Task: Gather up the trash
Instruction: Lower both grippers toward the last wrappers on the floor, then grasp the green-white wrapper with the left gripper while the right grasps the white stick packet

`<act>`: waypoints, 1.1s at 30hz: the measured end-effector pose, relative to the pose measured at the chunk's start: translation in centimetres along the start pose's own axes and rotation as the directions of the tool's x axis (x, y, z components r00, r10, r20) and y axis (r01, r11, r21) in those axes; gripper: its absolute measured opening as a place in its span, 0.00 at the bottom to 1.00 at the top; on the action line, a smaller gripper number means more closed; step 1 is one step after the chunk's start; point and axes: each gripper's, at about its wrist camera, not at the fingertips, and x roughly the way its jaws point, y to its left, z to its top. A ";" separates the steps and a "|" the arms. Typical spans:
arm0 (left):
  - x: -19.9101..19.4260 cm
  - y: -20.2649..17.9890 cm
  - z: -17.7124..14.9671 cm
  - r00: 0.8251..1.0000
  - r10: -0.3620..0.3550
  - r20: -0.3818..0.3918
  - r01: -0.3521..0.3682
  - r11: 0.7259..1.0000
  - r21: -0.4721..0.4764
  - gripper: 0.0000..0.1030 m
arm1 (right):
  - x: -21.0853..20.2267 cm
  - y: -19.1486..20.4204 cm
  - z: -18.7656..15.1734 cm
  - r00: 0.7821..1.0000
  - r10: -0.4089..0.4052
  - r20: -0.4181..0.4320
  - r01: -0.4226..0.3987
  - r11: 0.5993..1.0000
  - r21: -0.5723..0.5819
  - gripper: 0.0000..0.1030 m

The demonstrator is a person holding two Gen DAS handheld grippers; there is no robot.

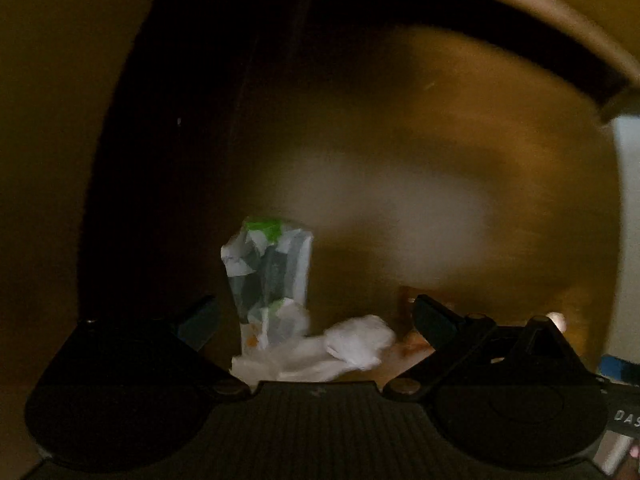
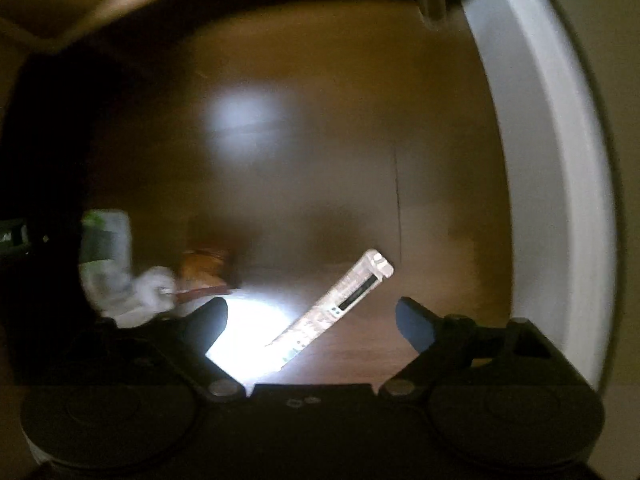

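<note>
In the left wrist view a crumpled white and green wrapper stands on the brown table, with a crumpled white tissue at its foot. My left gripper is open around them, not touching. In the right wrist view a long clear wrapper strip lies slanted on the table between the fingers of my open right gripper. The green wrapper and the tissue show blurred at the left.
A small orange-brown scrap lies right of the tissue; it also shows in the right wrist view. A white panel runs down the right. A dark shape rises at the left. A wooden rail crosses above.
</note>
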 end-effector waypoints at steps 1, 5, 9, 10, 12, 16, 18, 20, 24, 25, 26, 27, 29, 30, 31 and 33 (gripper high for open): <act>1.3 0.3 0.1 1.000 0.015 -0.006 -0.015 1.000 -0.014 1.00 | 1.5 -0.5 -0.1 1.000 -0.008 -0.012 0.008 1.000 0.023 0.82; 5.0 1.5 0.6 0.999 0.039 -0.034 -0.041 0.997 -0.058 1.00 | 5.6 -1.9 -0.5 0.999 0.000 -0.042 0.005 0.992 0.123 0.77; 7.3 2.2 0.7 0.997 0.046 -0.058 -0.049 0.997 -0.058 0.99 | 8.6 -2.3 -0.7 0.997 -0.002 -0.071 0.014 0.985 0.171 0.67; 7.6 2.4 0.7 0.997 0.046 -0.061 -0.050 0.997 -0.065 0.99 | 9.0 -2.3 -0.8 0.997 -0.007 -0.078 0.020 0.984 0.178 0.60; 8.1 2.8 0.8 0.997 0.036 -0.069 -0.042 0.995 -0.086 0.92 | 9.4 -2.4 -1.1 0.997 -0.024 -0.070 0.037 0.979 0.198 0.60; 9.0 3.1 1.1 0.995 0.023 -0.098 -0.034 0.993 -0.112 0.68 | 9.2 -1.7 -1.5 0.997 -0.070 -0.044 0.077 0.979 0.189 0.52; 8.9 3.1 1.4 0.996 0.020 -0.087 -0.029 0.994 -0.106 0.65 | 9.2 -0.9 -1.5 0.992 -0.117 -0.052 0.124 0.979 0.159 0.43; 8.9 3.1 1.4 0.997 0.005 -0.080 -0.014 0.995 -0.101 0.54 | 8.9 -0.5 -1.4 0.988 -0.147 -0.049 0.152 0.979 0.135 0.33; 8.2 2.7 1.3 0.996 -0.010 -0.088 0.002 0.996 -0.093 0.21 | 8.6 -0.1 -1.5 0.988 -0.145 -0.044 0.149 0.982 0.112 0.26; 7.9 2.5 1.3 0.996 -0.017 -0.087 0.010 0.996 -0.089 0.19 | 8.5 0.0 -1.5 0.990 -0.136 -0.044 0.140 0.985 0.102 0.24; 7.6 2.3 1.3 0.996 -0.019 -0.087 0.012 0.997 -0.079 0.15 | 8.3 0.0 -1.5 0.992 -0.123 -0.041 0.127 0.988 0.092 0.21; 7.3 2.3 1.3 0.996 -0.020 -0.087 0.013 0.997 -0.073 0.13 | 8.0 0.0 -1.6 0.993 -0.117 -0.033 0.119 0.990 0.079 0.20; 6.2 2.4 1.5 0.997 -0.033 -0.076 0.027 0.997 -0.077 0.12 | 6.9 0.3 -1.7 0.993 -0.116 -0.007 0.116 0.993 0.034 0.18; 5.3 2.4 1.4 0.997 -0.041 -0.069 0.035 0.996 -0.085 0.12 | 6.2 0.4 -1.8 0.994 -0.111 0.005 0.111 0.994 0.009 0.18; 4.3 2.3 1.4 0.997 -0.051 -0.063 0.045 0.994 -0.096 0.12 | 5.3 0.6 -2.0 0.994 -0.106 0.022 0.106 0.994 -0.019 0.17; 2.1 2.8 1.3 0.996 -0.076 -0.043 0.070 0.991 -0.112 0.12 | 2.9 1.1 -2.4 0.994 -0.092 0.058 0.096 0.993 -0.072 0.16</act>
